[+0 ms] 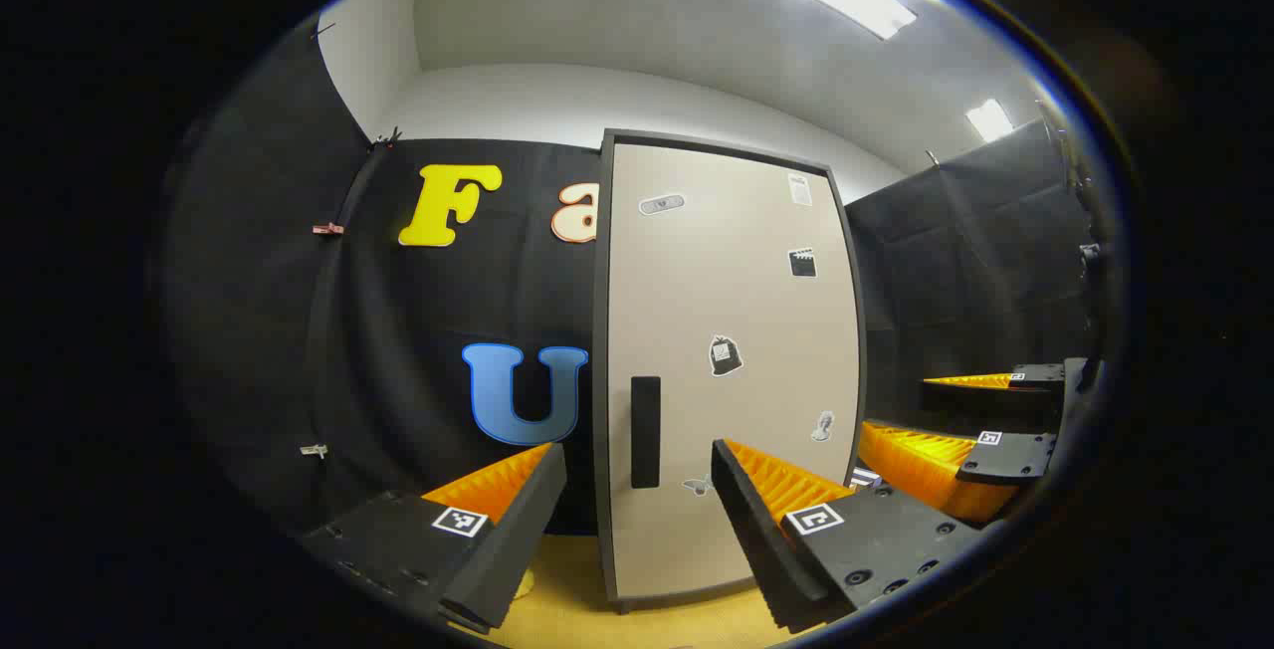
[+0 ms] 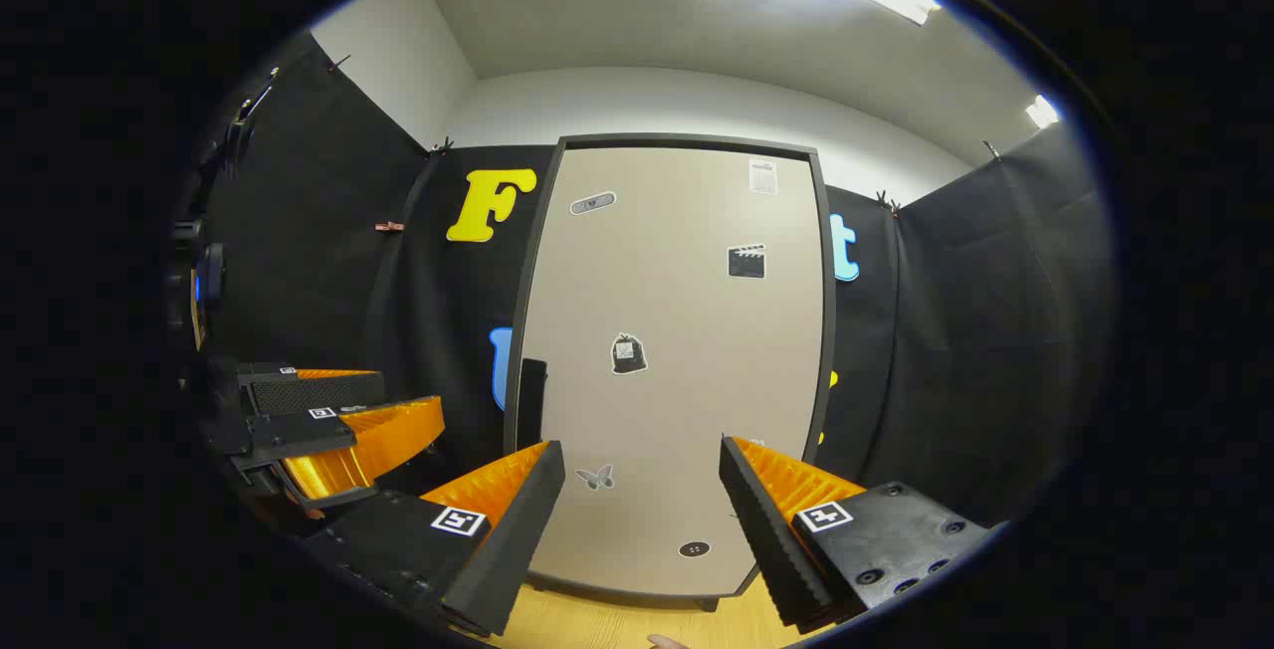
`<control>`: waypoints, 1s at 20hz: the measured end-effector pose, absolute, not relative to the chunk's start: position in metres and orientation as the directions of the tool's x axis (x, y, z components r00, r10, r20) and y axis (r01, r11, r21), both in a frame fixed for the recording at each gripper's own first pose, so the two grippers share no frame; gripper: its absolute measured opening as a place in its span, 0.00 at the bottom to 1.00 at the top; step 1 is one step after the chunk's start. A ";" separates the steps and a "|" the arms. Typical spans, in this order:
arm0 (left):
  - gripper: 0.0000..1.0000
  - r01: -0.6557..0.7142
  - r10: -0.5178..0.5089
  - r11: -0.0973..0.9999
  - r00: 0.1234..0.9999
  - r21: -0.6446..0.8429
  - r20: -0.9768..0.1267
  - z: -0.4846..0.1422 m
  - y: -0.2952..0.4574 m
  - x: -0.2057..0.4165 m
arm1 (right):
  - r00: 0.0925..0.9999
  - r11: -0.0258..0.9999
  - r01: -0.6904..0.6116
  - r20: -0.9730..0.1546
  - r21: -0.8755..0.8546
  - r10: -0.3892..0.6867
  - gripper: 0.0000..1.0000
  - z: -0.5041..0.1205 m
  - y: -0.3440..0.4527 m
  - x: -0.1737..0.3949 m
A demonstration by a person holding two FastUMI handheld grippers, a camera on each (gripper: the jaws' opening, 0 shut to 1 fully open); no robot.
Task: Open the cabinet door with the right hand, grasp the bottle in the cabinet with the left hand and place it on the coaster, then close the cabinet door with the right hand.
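**Both grippers wide open before a shut cabinet door**

In the left gripper view, the left gripper (image 1: pixel 637 490) has its two fingers spread wide, with nothing between them and nothing touching either one. Through the gap stands the cabinet (image 1: pixel 732 370), upright on a wooden table (image 1: pixel 567 609). Its door (image 1: pixel 737 311) is pale, set in a dark frame, and lies flat and closed. A dark vertical handle (image 1: pixel 645 430) sits near the door's left edge, low down, just above the gap between the fingers. Small stickers (image 1: pixel 726 355) are scattered over the door. The left finger lies in front of the black cloth beside the cabinet; the right finger overlaps the door's lower right part in the picture, but whether it touches the door cannot be told.

At the right edge of that view the right gripper (image 1: pixel 955 420) shows farther off, level with the lower part of the cabinet, its fingers also apart and holding nothing.

In the right gripper view, the right gripper (image 2: pixel 642 495) is likewise spread wide and empty. It faces the door (image 2: pixel 677 350) nearly square on, and the door fills the space between the fingers. The handle (image 2: pixel 531 400) is seen edge-on at the door's left side, just above the left fingertip and apart from it. The left gripper (image 2: pixel 338 420) shows at the left, low, beside the cabinet, open as well.

With the door closed, the inside of the cabinet is hidden, so the bottle's place cannot be told.
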State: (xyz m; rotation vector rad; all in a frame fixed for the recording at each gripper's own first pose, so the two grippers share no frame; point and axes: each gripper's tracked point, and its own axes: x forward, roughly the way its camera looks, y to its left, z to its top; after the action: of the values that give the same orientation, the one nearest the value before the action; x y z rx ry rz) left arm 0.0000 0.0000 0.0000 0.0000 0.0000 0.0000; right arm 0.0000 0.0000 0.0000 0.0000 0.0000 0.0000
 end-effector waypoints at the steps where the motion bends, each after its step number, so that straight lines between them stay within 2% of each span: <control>1: 0.93 0.004 -0.004 1.000 1.000 0.003 -0.002 0.000 0.000 0.000 | 1.000 1.000 0.004 -0.001 -0.003 -0.004 0.97 0.000 -0.001 0.000; 20: 0.93 0.000 0.000 1.000 1.000 0.012 -0.012 -0.004 -0.001 -0.002 | 1.000 1.000 0.002 0.007 -0.007 -0.002 0.97 0.000 0.001 0.000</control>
State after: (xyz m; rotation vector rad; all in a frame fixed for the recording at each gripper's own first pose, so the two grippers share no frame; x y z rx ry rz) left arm -0.0018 -0.0008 -0.0038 0.0121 0.0123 -0.0003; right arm 0.0002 0.0010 -0.0002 -0.0075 -0.0068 -0.0022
